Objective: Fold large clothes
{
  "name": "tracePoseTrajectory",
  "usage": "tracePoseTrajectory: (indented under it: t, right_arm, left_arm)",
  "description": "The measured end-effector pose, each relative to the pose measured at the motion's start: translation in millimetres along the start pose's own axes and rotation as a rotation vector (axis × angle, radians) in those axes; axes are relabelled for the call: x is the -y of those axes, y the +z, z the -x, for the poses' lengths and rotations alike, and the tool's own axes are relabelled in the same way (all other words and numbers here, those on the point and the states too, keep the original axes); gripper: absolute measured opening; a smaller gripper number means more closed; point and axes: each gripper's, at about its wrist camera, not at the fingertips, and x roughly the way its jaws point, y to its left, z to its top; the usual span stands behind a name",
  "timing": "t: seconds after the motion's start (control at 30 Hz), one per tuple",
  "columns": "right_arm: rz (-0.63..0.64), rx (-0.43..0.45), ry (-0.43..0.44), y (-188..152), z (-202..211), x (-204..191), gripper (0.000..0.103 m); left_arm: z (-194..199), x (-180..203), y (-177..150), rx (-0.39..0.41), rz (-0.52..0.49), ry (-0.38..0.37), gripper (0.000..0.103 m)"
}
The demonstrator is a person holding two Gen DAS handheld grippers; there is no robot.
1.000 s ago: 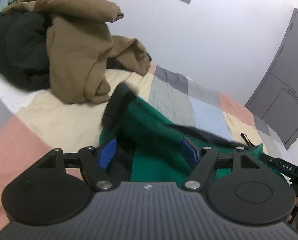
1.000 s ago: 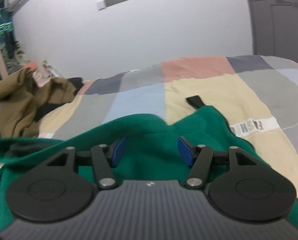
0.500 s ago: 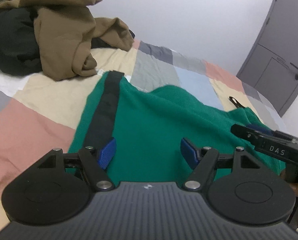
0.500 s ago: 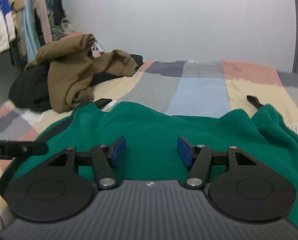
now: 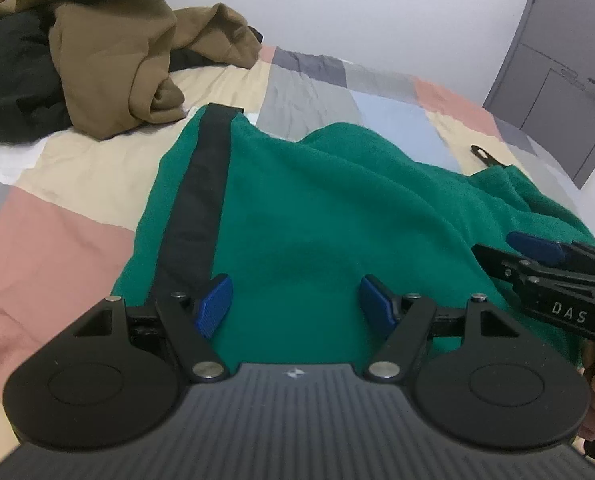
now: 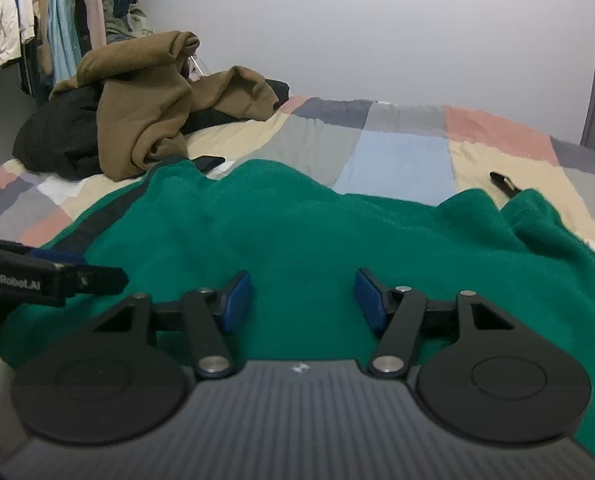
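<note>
A large green fleece garment (image 5: 317,208) with a black side stripe (image 5: 201,184) lies spread on the patchwork bed; it also shows in the right wrist view (image 6: 297,240). My left gripper (image 5: 295,304) is open and empty over the garment's near edge, beside the stripe. My right gripper (image 6: 303,298) is open and empty over the near edge further right. The right gripper shows at the right of the left wrist view (image 5: 537,256), and the left gripper at the left of the right wrist view (image 6: 53,276).
A heap of brown (image 5: 129,52) and black (image 5: 13,76) clothes sits at the bed's far left (image 6: 145,108). Hanging clothes (image 6: 37,20) stand beyond it. A black strap end (image 6: 505,182) lies by the garment's far right. A grey door (image 5: 557,72) is at right.
The garment went from lifted and bunched to lying spread flat on the bed. Both grippers stayed open and drew back toward its near edge.
</note>
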Motion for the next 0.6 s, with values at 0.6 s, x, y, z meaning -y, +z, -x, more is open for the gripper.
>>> tracePoseTrajectory:
  t: [0.6]
  right_arm:
    - [-0.508,0.033,0.194,-37,108,31,0.062]
  left_arm:
    - [96,21,-13,0.043,0.109,-0.118,0.075]
